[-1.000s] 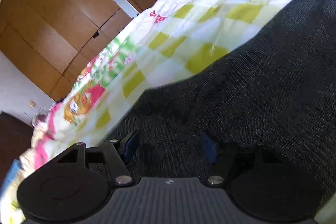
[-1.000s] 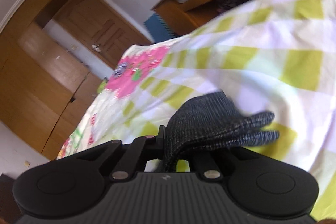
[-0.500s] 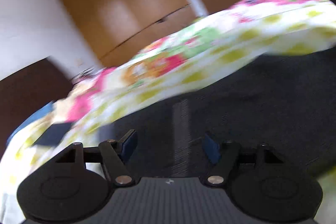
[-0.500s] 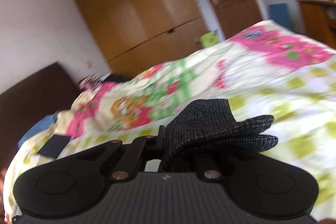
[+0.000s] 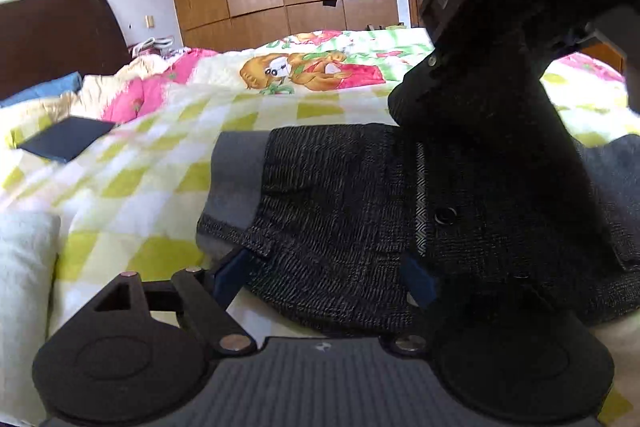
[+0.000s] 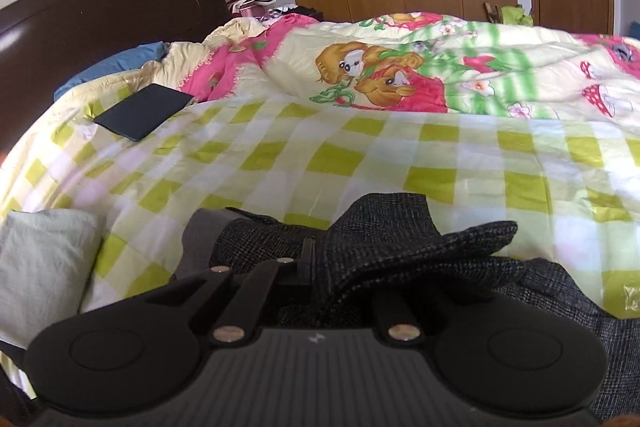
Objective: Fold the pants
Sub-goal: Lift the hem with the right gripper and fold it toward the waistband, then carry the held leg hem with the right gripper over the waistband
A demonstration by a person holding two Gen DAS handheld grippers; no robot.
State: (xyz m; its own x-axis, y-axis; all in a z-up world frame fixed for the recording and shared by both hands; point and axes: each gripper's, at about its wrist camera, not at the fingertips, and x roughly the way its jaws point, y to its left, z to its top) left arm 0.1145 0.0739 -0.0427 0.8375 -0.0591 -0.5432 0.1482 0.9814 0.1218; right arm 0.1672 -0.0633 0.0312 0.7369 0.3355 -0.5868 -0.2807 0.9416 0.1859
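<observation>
Pants (image 5: 344, 211) on the bed (image 6: 360, 155), fold under way.
My right claw (image 6: 316, 267) stays clamped on a fabric end at lower centre; my left claw (image 5: 324, 279) is opening, cloth between its pads unpressed. I'd lay the end down flat, edges matched.

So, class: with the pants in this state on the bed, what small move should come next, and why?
Probably lower the right gripper and lay its pinched fold of the pants flat on the rest. It is shut on the cloth, while the left gripper is opening, its pads clear of the cloth between them.
</observation>
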